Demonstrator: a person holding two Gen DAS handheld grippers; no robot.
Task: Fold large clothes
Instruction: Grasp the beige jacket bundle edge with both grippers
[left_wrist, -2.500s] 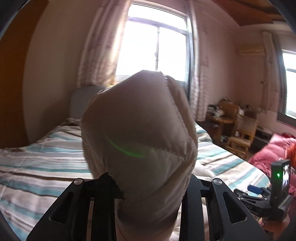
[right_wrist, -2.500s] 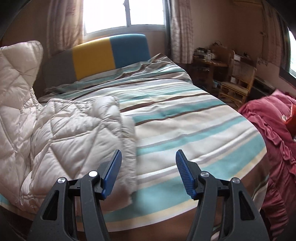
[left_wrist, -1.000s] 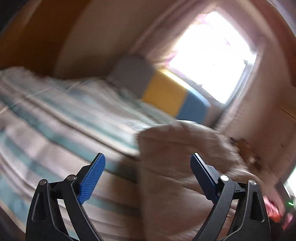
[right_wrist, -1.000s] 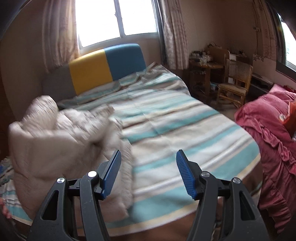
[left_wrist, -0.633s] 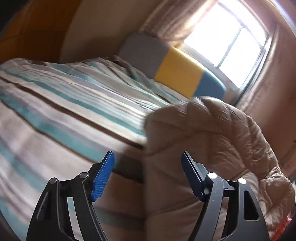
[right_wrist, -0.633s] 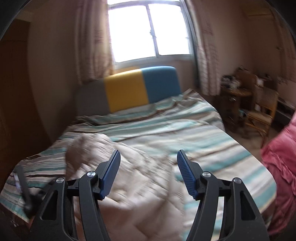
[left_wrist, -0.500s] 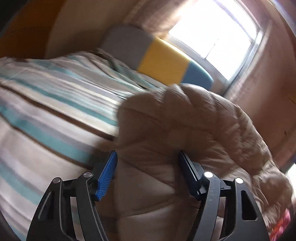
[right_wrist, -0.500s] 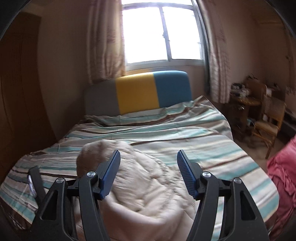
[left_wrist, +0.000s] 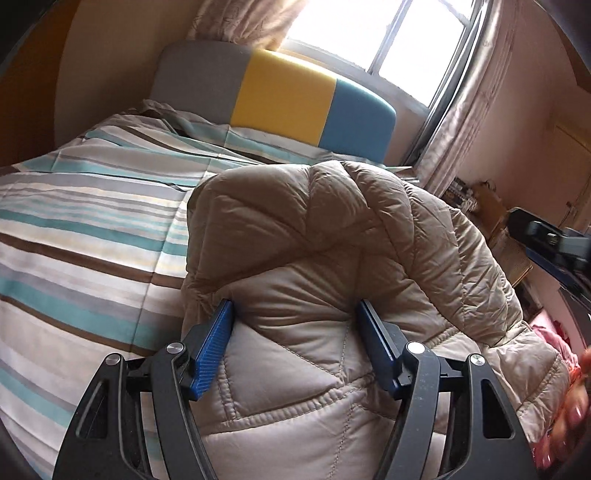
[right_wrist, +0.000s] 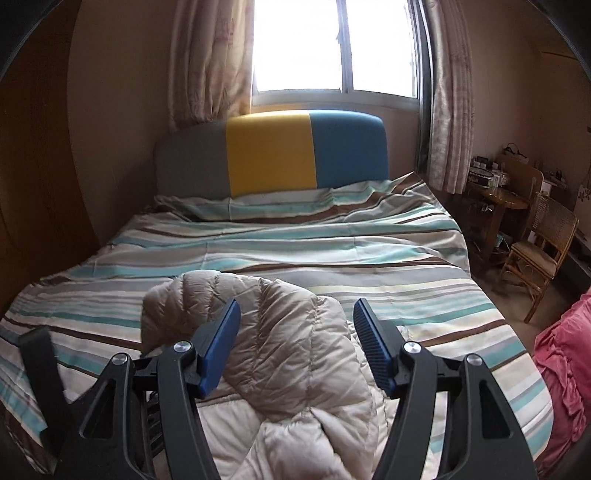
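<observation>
Left gripper (left_wrist: 293, 338) squeezing puffy beige coat (left_wrist: 332, 266), pads pressed into bulge after closing in. Striped bed (left_wrist: 74, 229) to its left. Right gripper (right_wrist: 295, 339) open, holding nothing, coat below and between pads.

Left wrist view: sits right behind the left gripper (left_wrist: 293, 343), looks forward and down, very near the puffy coat (left_wrist: 332, 258) that fills the middle.
Right wrist view: sits behind the right gripper (right_wrist: 295, 343), looks down the bed (right_wrist: 332, 251) at the headboard (right_wrist: 269, 155) and window (right_wrist: 332, 48), a bit farther back.
Seen in both: same coat, striped bed, three-color headboard, window, curtains.
</observation>
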